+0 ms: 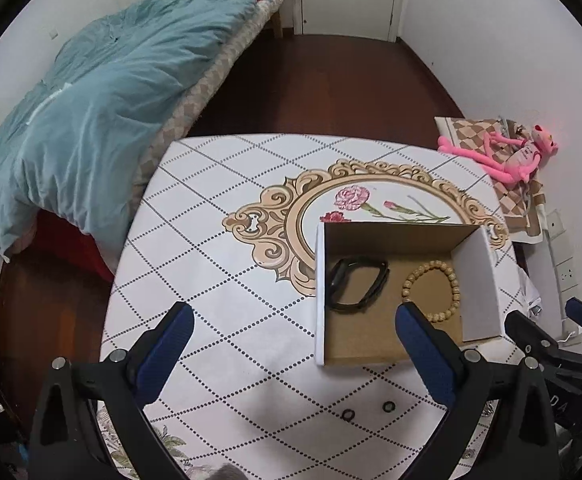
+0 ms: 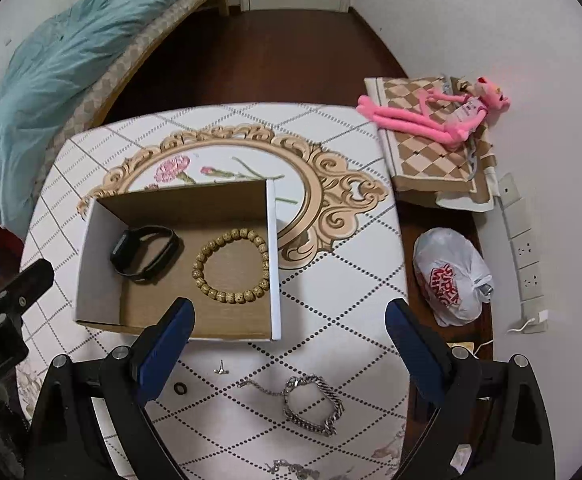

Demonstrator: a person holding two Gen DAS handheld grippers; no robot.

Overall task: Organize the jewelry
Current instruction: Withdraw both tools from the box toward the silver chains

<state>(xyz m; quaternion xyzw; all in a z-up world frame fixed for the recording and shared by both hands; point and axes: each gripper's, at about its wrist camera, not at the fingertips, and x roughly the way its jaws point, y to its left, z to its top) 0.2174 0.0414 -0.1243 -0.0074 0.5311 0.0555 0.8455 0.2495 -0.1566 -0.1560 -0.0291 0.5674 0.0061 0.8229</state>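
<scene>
Two pieces already lie in the box (image 2: 179, 208): a black band (image 2: 145, 254) at left and a bead bracelet (image 2: 231, 265) beside it, apart; still out on the surface (image 2: 331, 288) are a chain bracelet (image 2: 313, 404), a thin chain (image 2: 261, 390), a stud (image 2: 221, 368) and two small rings (image 1: 348, 414) (image 1: 388, 405). Left tongs (image 1: 295, 338) and right tongs (image 2: 289, 330) both stand wide, holding nothing. The chain bracelet looks limp, fairly heavy and slippery, likely best pinched across one side of its loop; the rings and stud are tiny and need a fingertip pinch.

Soft even light, sharp, fisheye-warped edges
</scene>
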